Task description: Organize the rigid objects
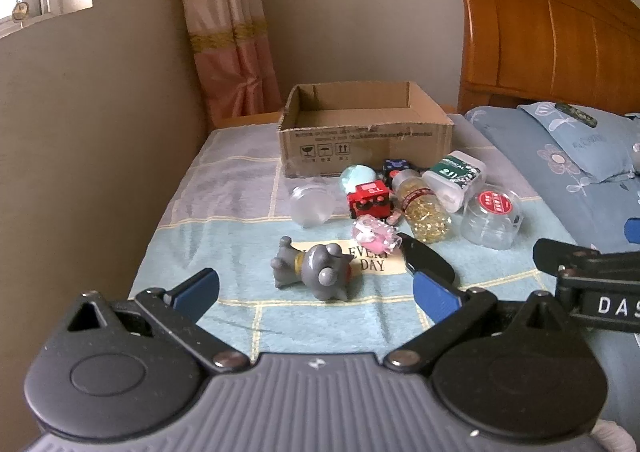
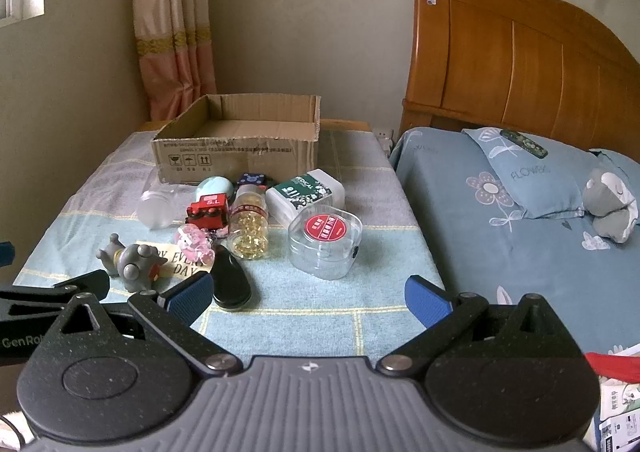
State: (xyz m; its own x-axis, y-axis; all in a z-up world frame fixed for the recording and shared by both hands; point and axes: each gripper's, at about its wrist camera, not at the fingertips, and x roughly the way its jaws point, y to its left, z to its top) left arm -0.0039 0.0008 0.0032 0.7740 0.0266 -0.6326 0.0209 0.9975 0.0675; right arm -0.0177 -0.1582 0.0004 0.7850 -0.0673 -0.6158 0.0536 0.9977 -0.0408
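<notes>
Both your tools are spread wide & carrying nothing: left tool [image 1: 316,294], right tool [image 2: 308,298], each hovering at the near edge of the surface [image 2: 320,316].

Progress, judging by the layout: nothing's sorted yet. The cardboard box [image 1: 366,150] at the back looks empty inside, & every item lies loose in front of it.

Nearest your left tool: grey toy figure [image 1: 316,268], on its side just ahead, roughly centred between the fingers. Nearest your right tool: black oval case [image 2: 231,284], just beside the left finger, not between them.

Further out: pink charm [image 1: 376,236], clear round container w/ red label [image 2: 326,242], bottle of gold capsules [image 2: 249,224], red toy train [image 2: 209,210], frosted jar [image 2: 156,208].

Further still, close to the box front: white-green box [image 2: 306,194], pale teal egg [image 2: 214,186] & a dark small item [image 2: 252,178].
</notes>
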